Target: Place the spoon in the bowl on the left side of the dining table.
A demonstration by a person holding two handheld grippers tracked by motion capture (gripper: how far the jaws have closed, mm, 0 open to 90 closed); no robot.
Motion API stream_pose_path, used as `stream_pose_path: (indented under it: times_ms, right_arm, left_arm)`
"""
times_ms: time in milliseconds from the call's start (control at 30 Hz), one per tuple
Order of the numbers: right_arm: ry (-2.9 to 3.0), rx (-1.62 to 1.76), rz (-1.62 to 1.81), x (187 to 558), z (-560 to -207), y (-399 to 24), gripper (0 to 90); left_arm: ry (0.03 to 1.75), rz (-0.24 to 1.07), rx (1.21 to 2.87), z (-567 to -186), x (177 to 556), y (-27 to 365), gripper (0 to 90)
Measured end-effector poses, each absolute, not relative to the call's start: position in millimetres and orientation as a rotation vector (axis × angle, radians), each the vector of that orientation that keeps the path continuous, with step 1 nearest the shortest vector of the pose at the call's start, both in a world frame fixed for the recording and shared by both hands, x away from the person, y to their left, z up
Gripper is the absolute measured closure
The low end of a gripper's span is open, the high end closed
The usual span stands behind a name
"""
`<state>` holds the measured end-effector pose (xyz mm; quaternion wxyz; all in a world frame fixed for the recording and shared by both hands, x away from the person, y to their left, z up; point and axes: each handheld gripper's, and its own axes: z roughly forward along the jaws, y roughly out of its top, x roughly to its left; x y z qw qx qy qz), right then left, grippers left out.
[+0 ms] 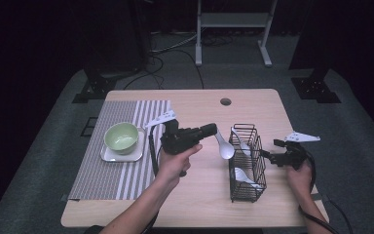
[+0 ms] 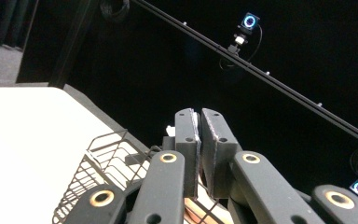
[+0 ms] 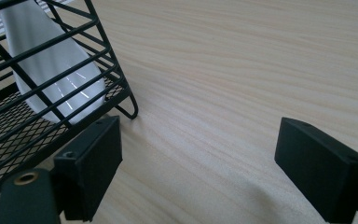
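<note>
While left tongs (image 1: 213,130) grip spoon (image 1: 223,146), right hand (image 1: 299,174) rests.

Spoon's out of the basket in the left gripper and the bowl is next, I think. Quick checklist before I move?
1. Left gripper shut on white spoon: ok.
2. Spoon clear of the wire basket: ok, hangs left of it.
3. Green bowl upright on its plate: ok.
4. Bowl empty: ok, looks so.
5. Right gripper open beside basket, steadying it: cannot tell if touching.
6. Spoons left in basket: two seen.
</note>
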<state>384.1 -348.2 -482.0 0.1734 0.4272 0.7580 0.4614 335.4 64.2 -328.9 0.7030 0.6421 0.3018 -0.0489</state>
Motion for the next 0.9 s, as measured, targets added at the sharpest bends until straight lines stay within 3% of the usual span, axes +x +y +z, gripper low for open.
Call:
stream_pose_path:
  times_ms: [900]
  right_arm:
    - [2.148, 1.213, 1.304, 384.2, -482.0, -348.1, 13.7]
  left_arm:
    - [0.780, -0.067, 1.395, -345.5, 347.7, 96.8, 85.6]
